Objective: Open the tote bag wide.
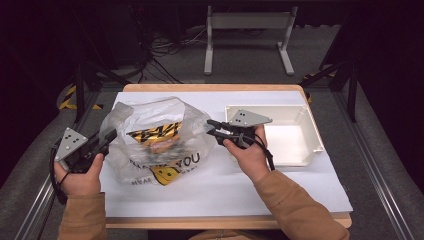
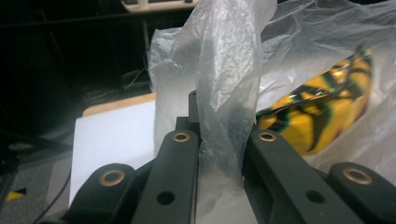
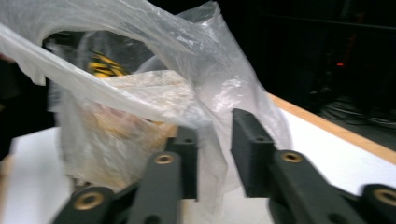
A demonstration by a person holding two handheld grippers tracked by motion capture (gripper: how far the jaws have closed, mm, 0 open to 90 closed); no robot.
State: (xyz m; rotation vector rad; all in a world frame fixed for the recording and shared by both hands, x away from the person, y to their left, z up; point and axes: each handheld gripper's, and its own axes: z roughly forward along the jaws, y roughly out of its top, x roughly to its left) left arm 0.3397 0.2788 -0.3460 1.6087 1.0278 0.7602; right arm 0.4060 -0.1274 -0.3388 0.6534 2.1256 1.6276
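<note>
The left gripper [image 2: 219,154] has its jaws pinched on the plastic bag [image 1: 155,137]; the right gripper [image 3: 212,154] straddles its film, not quite shut.

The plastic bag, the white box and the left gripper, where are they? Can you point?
plastic bag [image 1: 150,137]: high view, on its crinkled clear front above the yellow print.
white box [image 1: 305,127]: high view, on its right wall.
left gripper [image 2: 222,140]: left gripper view, between its two black fingertips, where the bag's film is pinched.
</note>
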